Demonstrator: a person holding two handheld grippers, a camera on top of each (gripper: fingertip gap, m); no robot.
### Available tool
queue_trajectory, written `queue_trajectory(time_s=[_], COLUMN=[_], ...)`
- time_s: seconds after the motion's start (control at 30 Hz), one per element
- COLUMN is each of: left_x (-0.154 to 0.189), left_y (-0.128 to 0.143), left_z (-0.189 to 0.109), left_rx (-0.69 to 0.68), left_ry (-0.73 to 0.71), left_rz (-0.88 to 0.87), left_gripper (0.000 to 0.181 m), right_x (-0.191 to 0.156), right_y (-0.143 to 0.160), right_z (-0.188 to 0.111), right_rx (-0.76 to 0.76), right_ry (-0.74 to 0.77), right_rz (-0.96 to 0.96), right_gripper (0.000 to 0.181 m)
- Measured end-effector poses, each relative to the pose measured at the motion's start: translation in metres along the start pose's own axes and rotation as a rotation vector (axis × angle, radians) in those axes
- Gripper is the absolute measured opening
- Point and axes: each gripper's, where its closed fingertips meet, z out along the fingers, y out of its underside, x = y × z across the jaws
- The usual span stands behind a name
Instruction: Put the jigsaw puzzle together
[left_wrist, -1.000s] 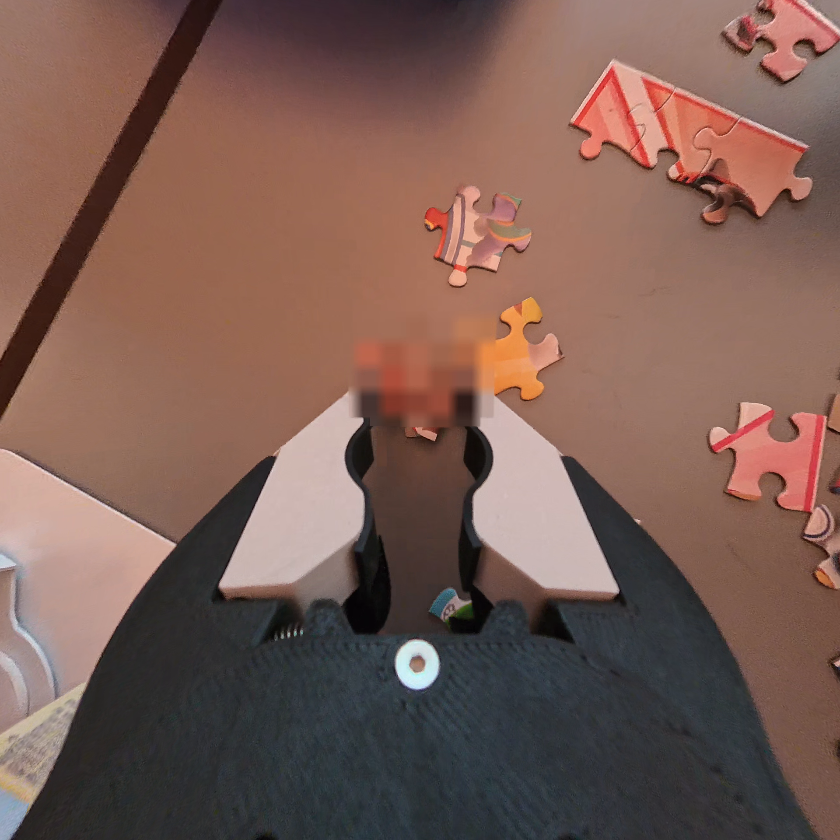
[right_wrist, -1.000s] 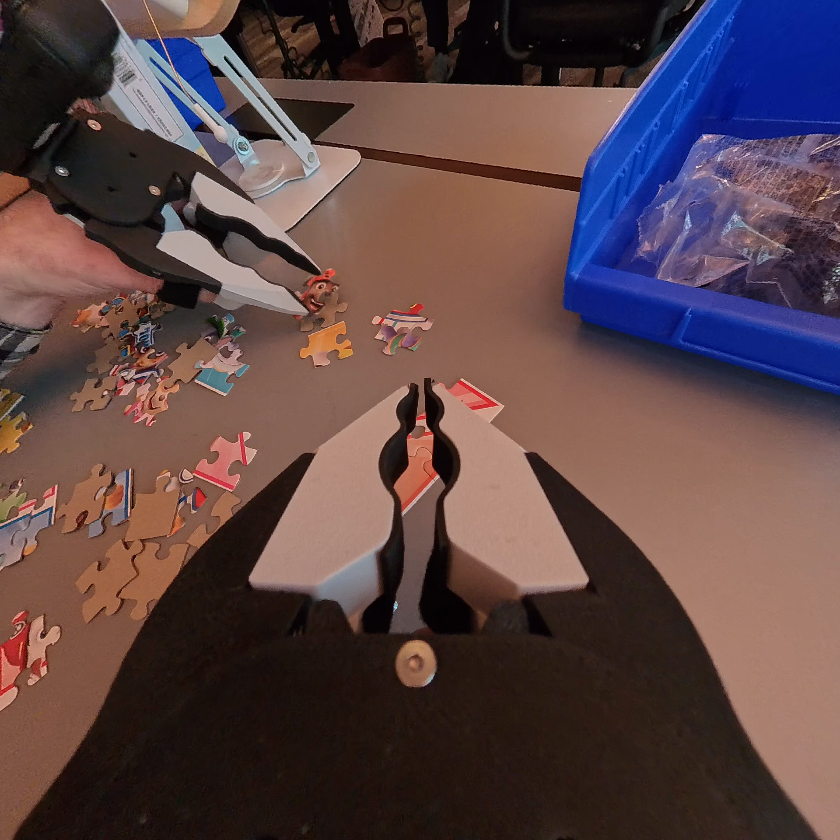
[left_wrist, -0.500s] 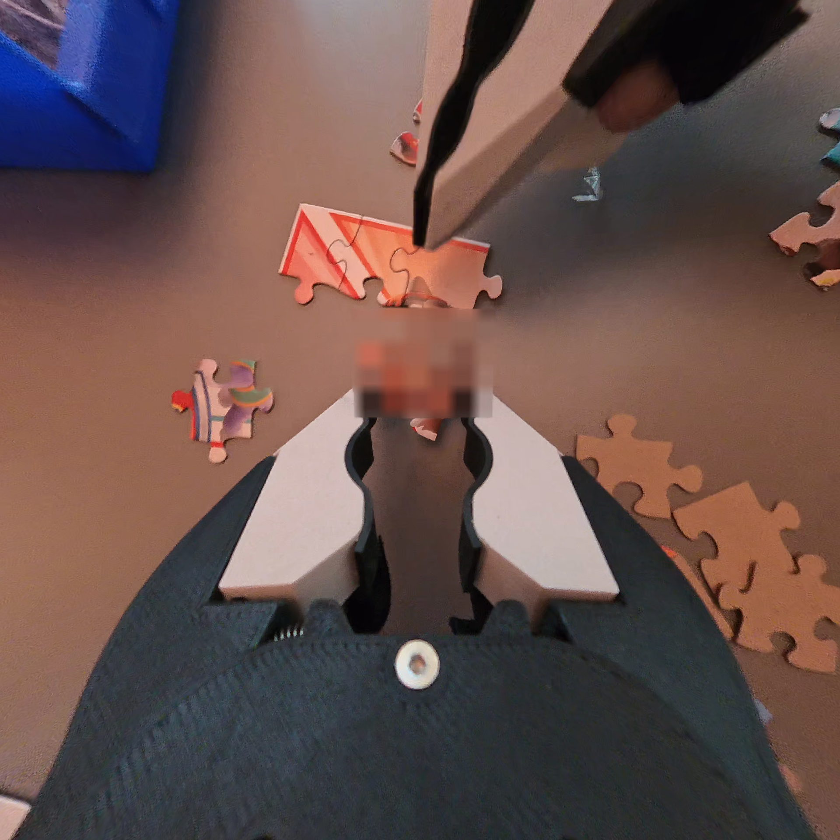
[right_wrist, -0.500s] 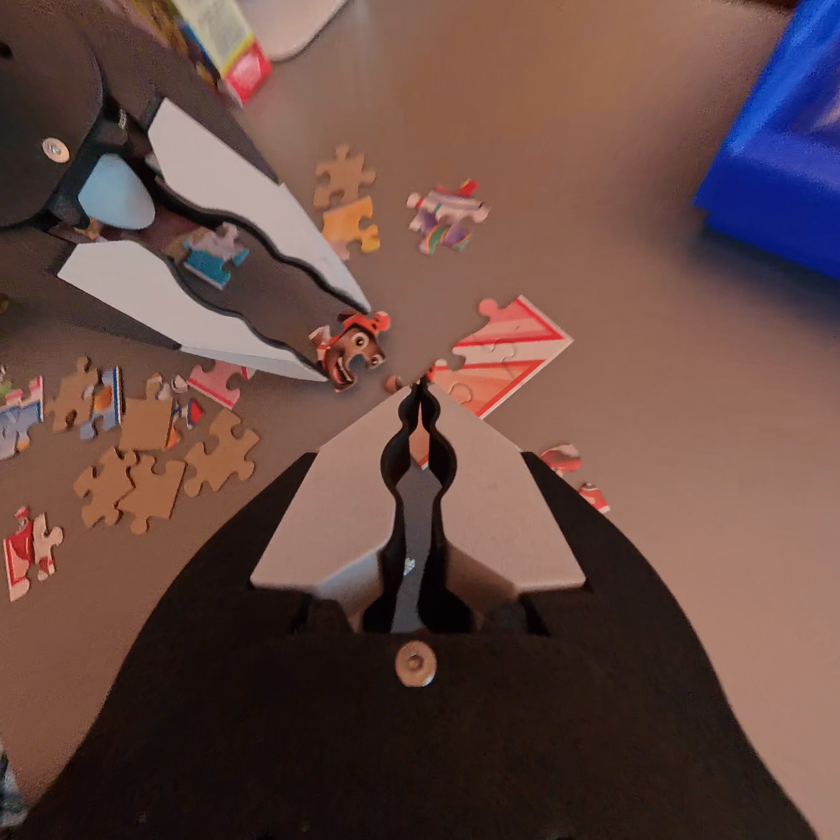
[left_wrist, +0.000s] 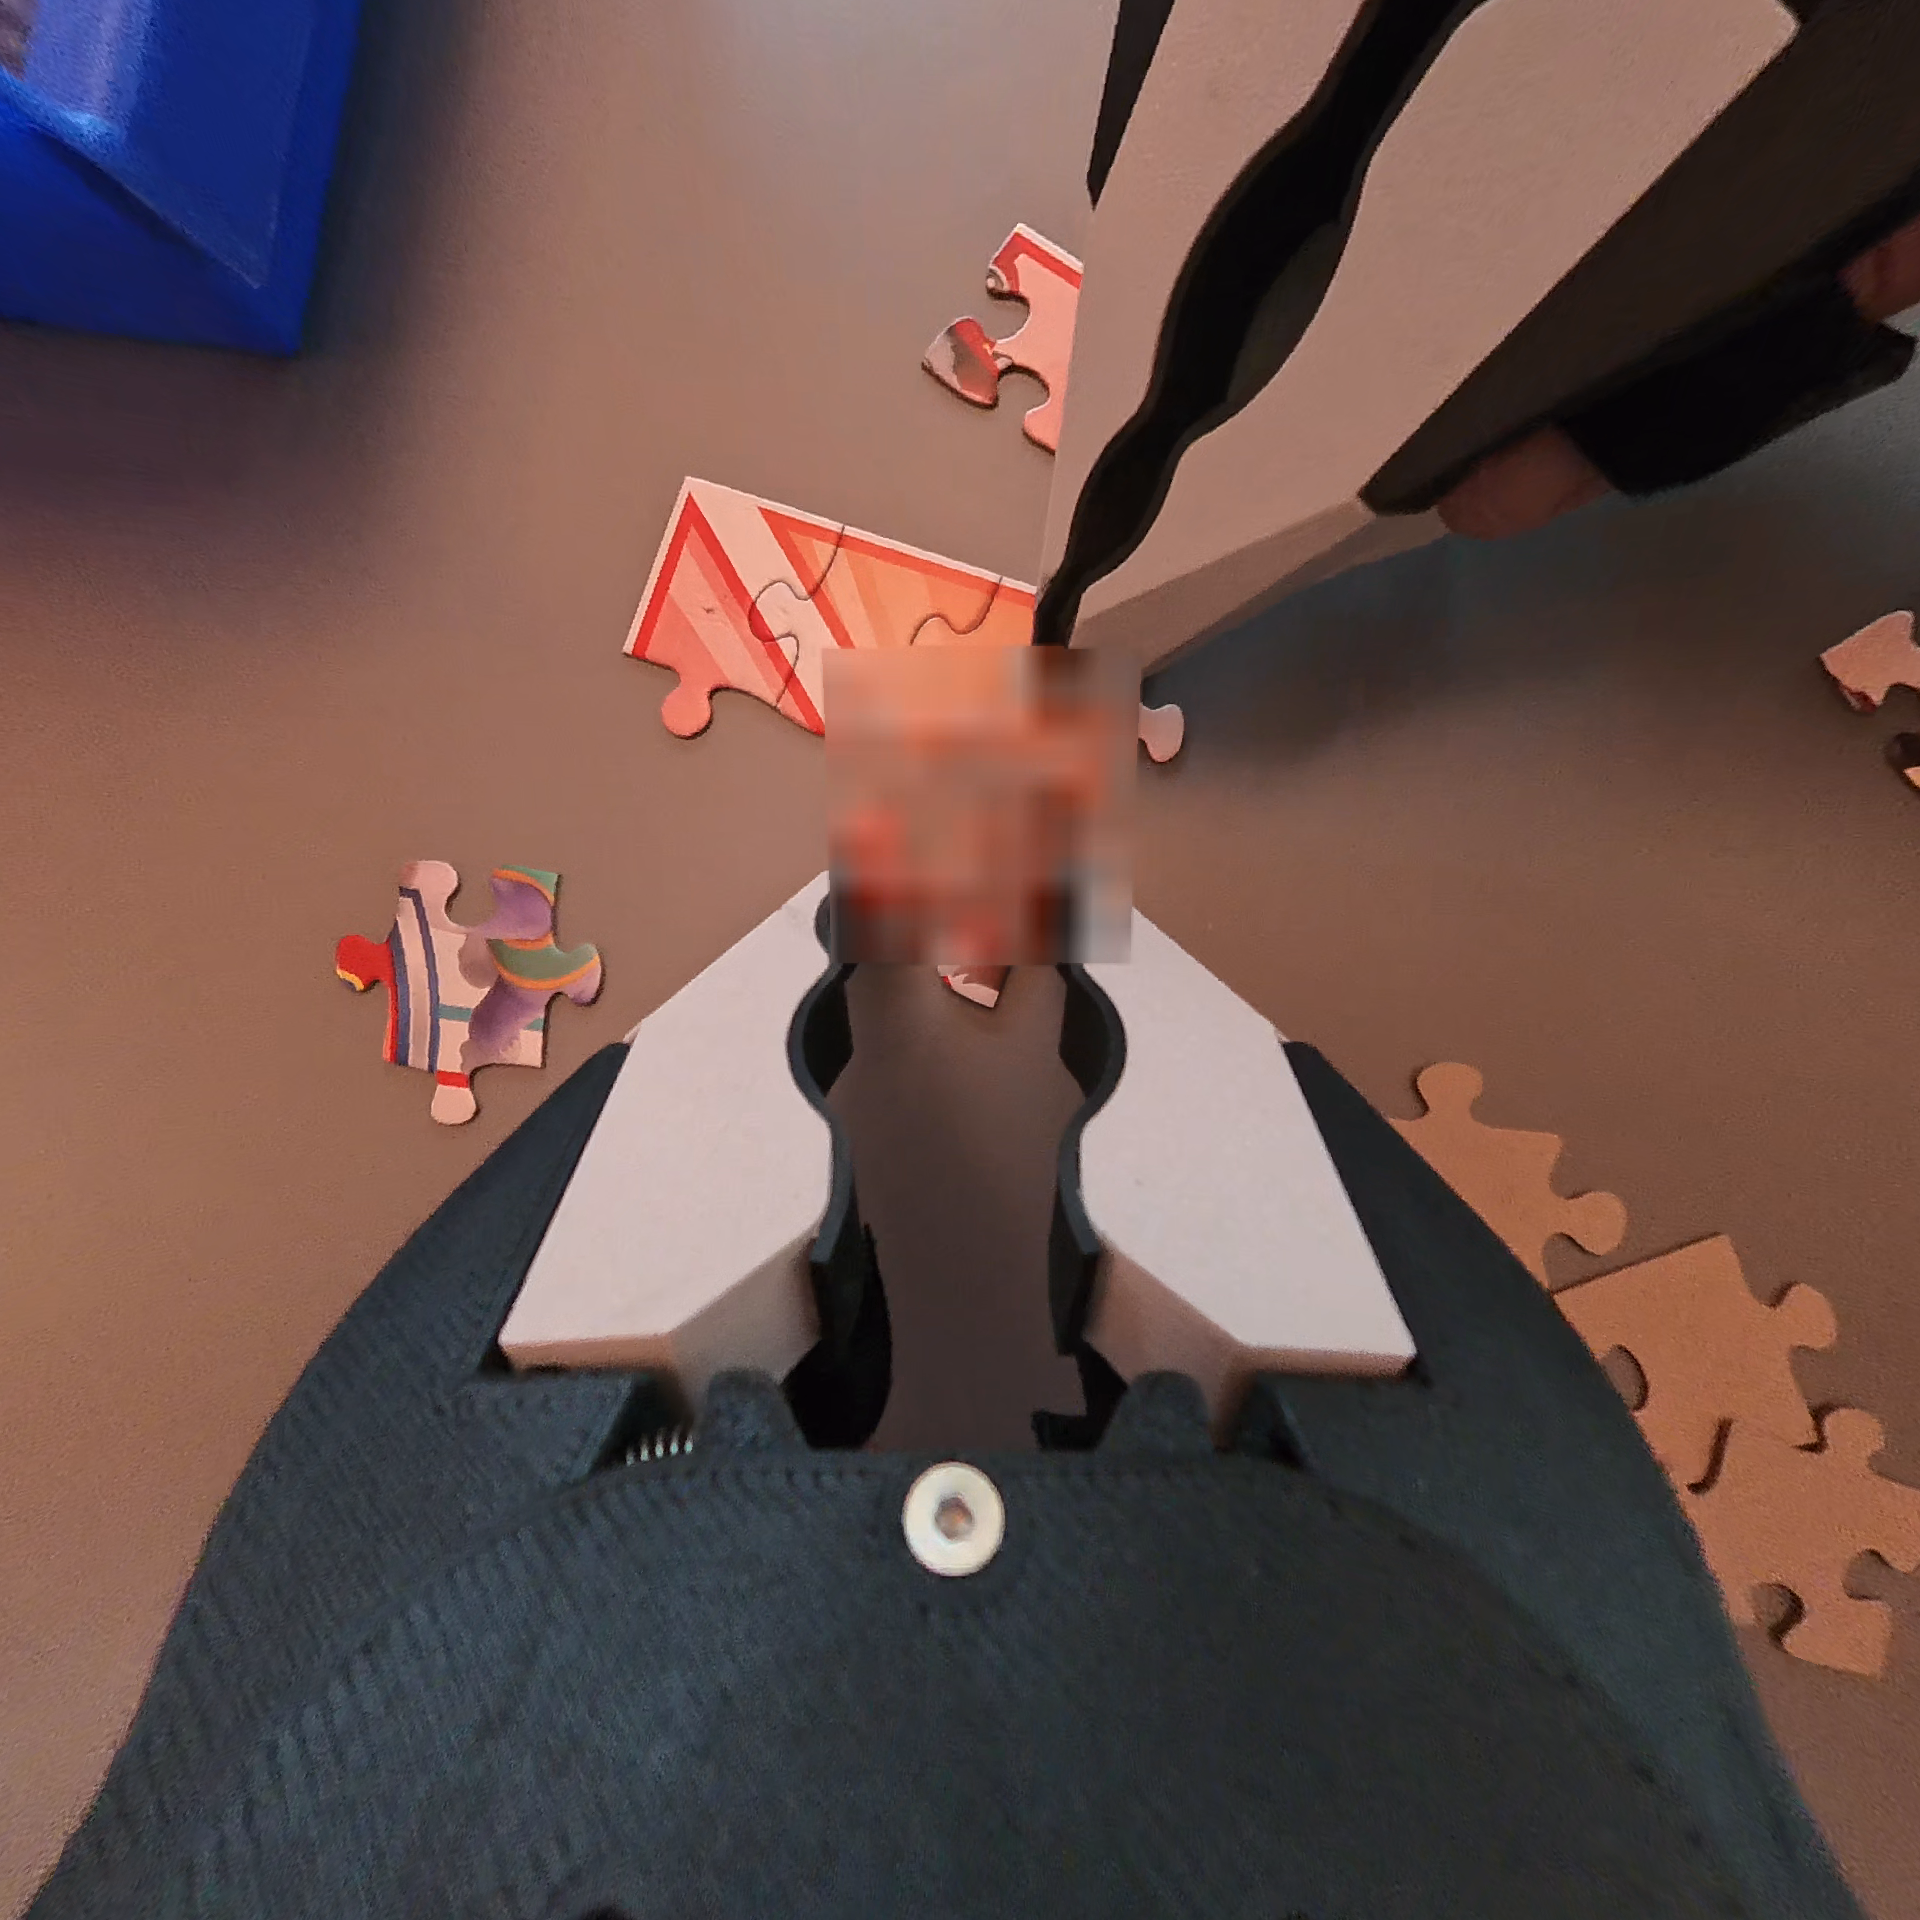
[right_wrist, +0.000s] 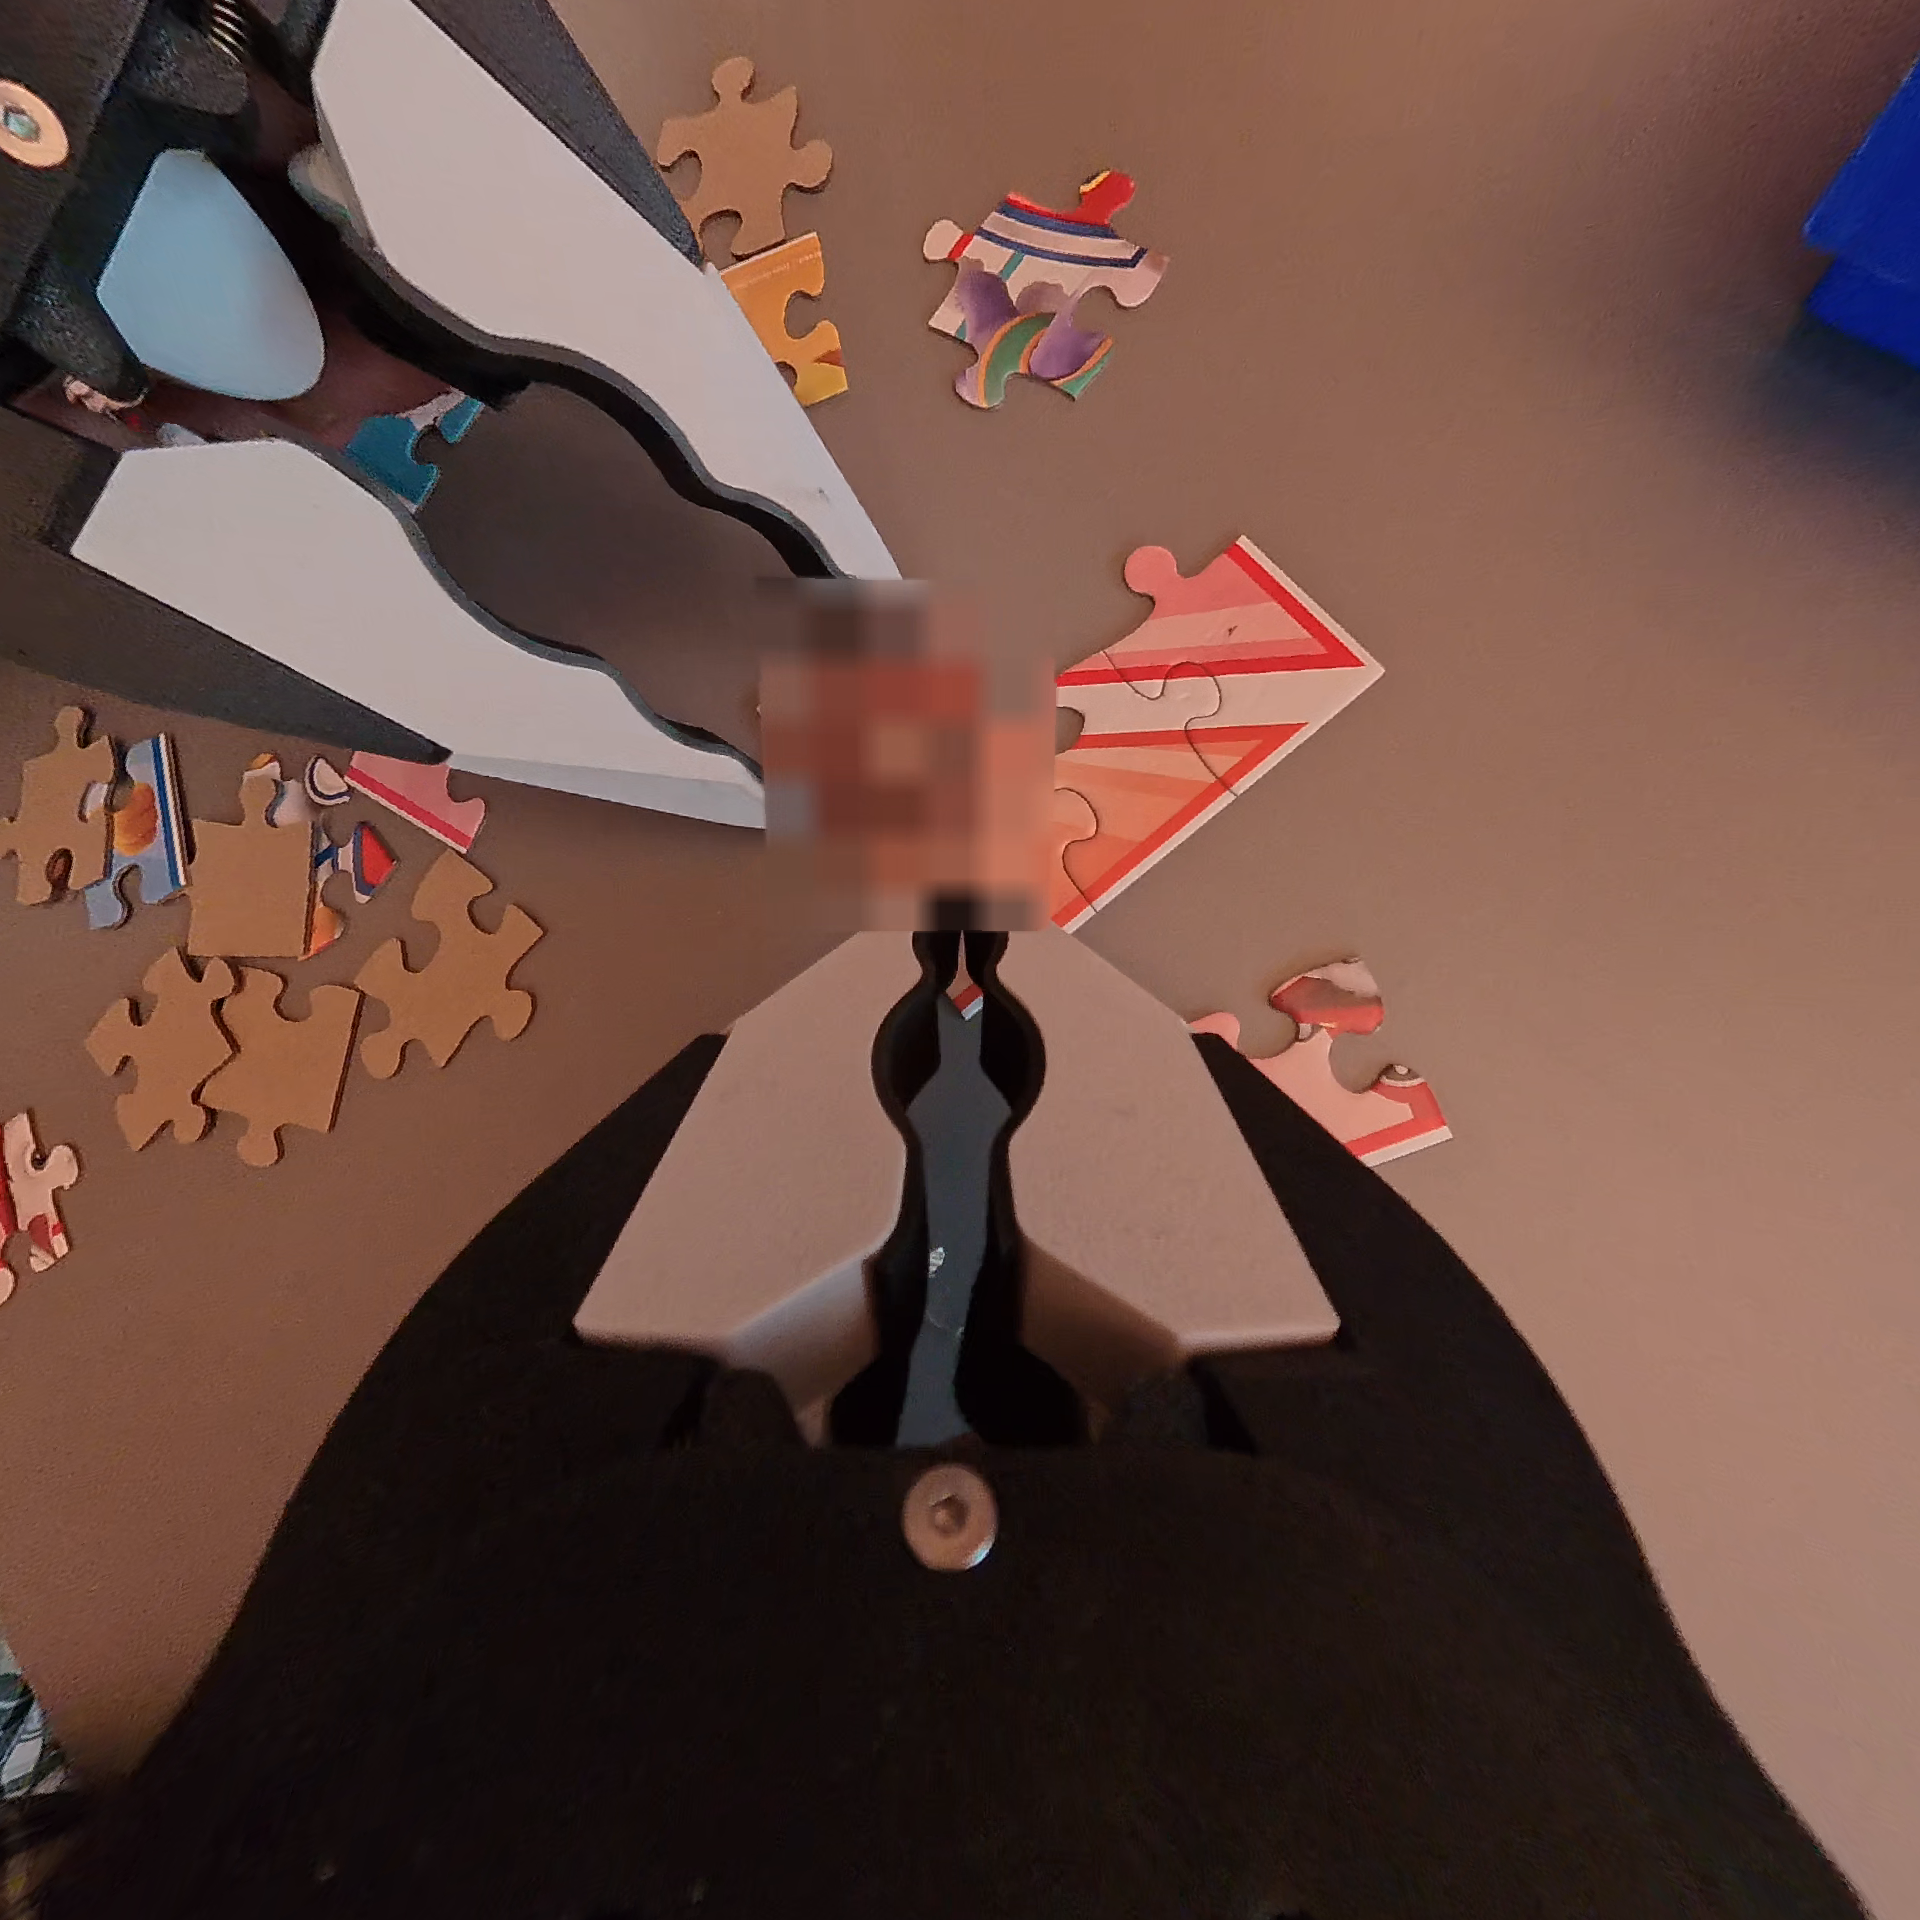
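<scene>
Since half a second ago both grippers have closed in on the assembled red-striped section (left_wrist: 790, 613), which now fills more of each view. In the left wrist view the left gripper (left_wrist: 961, 935) has its fingers parted about a piece's width, gripping a puzzle piece at their tips; a mosaic patch hides most of it, only a small corner (left_wrist: 977, 985) showing. That piece sits just at the section's near edge. The right gripper (right_wrist: 958, 935) has its tips nearly together, pressed down on the section's edge, clamping nothing that can be seen. Left of the left gripper lies a multicoloured piece (left_wrist: 473, 982); brown face-down pieces (left_wrist: 1704, 1392) lie to its right.
</scene>
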Motion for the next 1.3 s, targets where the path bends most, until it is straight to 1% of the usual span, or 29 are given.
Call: queue_trajectory(time_s=[0.1, 0.17, 0.27, 0.33, 0.4, 0.47, 0.53, 0.67, 0.73, 0.83, 0.87, 0.93, 1.07, 1.13, 1.2, 1.3], left_x=[0.001, -0.001, 0.003, 0.006, 0.008, 0.009, 0.009, 0.008, 0.008, 0.008, 0.010, 0.014, 0.015, 0.014, 0.013, 0.015], left_y=[0.002, 0.002, -0.002, -0.007, -0.007, -0.004, -0.006, -0.009, -0.008, -0.008, -0.008, -0.009, -0.012, -0.016, -0.011, -0.012], left_z=[-0.001, -0.001, -0.004, -0.008, -0.008, -0.002, 0.002, 0.004, 0.004, 0.004, 0.002, -0.001, 0.002, 0.001, 0.007, 0.008], left_rx=[-0.017, -0.013, 0.016, 0.038, 0.031, 0.000, 0.011, 0.044, 0.046, 0.037, 0.026, 0.034, 0.039, 0.043, 0.018, 0.049], left_ry=[0.016, -0.001, 0.013, 0.009, -0.001, 0.005, 0.003, -0.007, -0.040, -0.012, 0.005, 0.028, 0.001, -0.011, 0.003, 0.046], left_rz=[-0.034, -0.033, -0.035, -0.006, 0.034, 0.047, 0.028, -0.066, -0.060, -0.099, -0.092, -0.073, 0.003, 0.029, 0.018, -0.013], left_gripper=[0.037, 0.044, 0.047, 0.042, 0.031, 0.024, 0.019, 0.019, 0.019, 0.018, 0.014, 0.017, 0.017, 0.012, 0.000, 0.000], right_x=[0.000, -0.001, -0.003, -0.003, -0.003, -0.004, -0.001, -0.001, -0.001, -0.001, -0.001, -0.001, -0.002, -0.002, -0.002, -0.002], right_y=[-0.003, -0.006, -0.007, -0.007, -0.008, -0.009, -0.003, -0.002, -0.002, -0.002, -0.002, -0.002, -0.002, -0.002, -0.002, -0.002], right_z=[-0.001, -0.002, -0.002, -0.002, -0.003, -0.002, 0.001, 0.002, 0.002, 0.002, 0.002, 0.002, 0.002, 0.002, 0.002, 0.003], right_rx=[0.014, 0.024, 0.029, 0.031, 0.037, 0.035, 0.007, 0.008, 0.008, 0.009, 0.010, 0.008, 0.004, 0.004, 0.005, 0.005], right_ry=[0.006, 0.005, -0.001, 0.000, 0.001, 0.000, 0.013, -0.004, -0.001, -0.001, -0.001, 0.002, 0.004, 0.003, 0.001, 0.001], right_rz=[-0.011, -0.020, -0.027, -0.026, -0.030, -0.032, -0.024, 0.002, -0.002, -0.001, -0.002, -0.006, -0.016, -0.015, -0.013, -0.013], right_gripper=[0.000, 0.000, 0.000, 0.000, 0.000, 0.000, 0.000, 0.000, 0.000, 0.000, 0.000, 0.000, 0.000, 0.000, 0.000, 0.000])
